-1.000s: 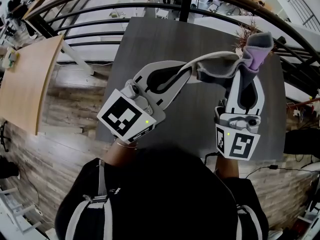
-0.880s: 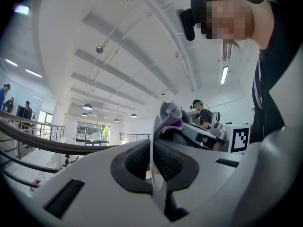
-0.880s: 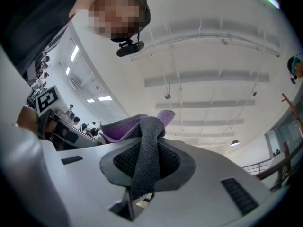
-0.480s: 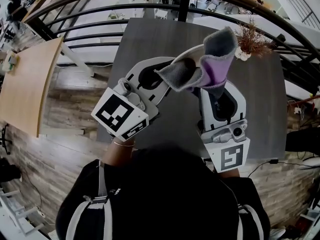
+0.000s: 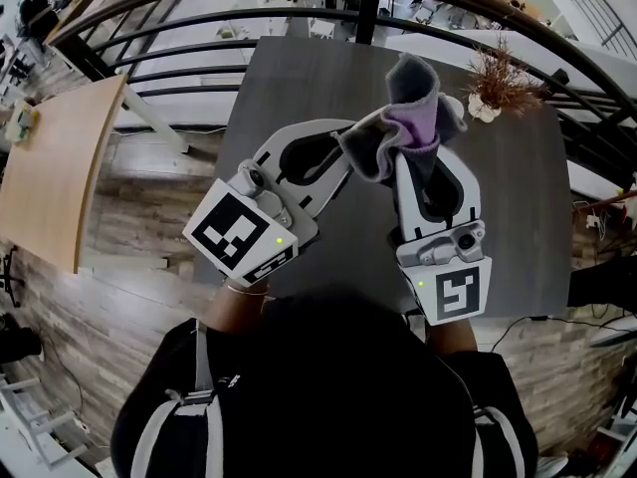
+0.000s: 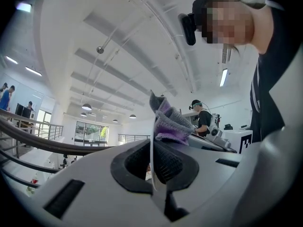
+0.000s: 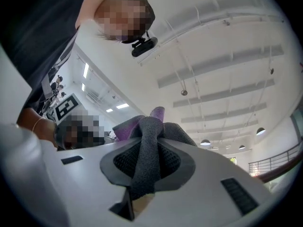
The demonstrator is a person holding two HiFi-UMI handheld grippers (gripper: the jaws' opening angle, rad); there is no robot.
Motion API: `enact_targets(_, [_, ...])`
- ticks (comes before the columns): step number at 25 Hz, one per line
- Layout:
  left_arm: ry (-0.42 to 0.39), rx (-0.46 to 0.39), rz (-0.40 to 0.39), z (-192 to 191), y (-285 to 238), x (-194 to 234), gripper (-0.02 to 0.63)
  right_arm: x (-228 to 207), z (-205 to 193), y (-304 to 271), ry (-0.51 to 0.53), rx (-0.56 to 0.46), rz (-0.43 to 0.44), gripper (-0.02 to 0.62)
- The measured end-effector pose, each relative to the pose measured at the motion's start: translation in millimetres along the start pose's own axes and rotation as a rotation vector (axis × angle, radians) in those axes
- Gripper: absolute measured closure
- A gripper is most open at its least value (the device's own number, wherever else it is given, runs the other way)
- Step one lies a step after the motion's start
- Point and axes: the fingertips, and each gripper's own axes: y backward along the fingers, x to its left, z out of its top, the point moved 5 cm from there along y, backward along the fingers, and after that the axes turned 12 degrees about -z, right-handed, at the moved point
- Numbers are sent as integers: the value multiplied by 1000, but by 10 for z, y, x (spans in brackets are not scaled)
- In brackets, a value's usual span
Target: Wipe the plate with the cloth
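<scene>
With the plate [image 6: 151, 145] clamped in the left tool [image 5: 341, 154], the cloth [image 5: 410, 116] pinched in the right tool [image 5: 423, 159] should be swept firmly across it.

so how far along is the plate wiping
Done: the left gripper is shut on the plate at its rim, and the right gripper is shut on the cloth, both raised over the table. In hand: the cloth is bunched against the plate. Left: unclear how much wiping remains, since the plate's faces are hidden.
</scene>
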Motion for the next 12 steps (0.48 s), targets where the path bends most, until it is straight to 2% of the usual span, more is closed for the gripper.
enact_targets(3, [8,-8,-8,8,0,-13,592,-102,-64,-12,41,38,-51,535])
enact_targets(12, [4,-21,-6,40,5,-6,591,-414,-149,38,77,89,-185,535])
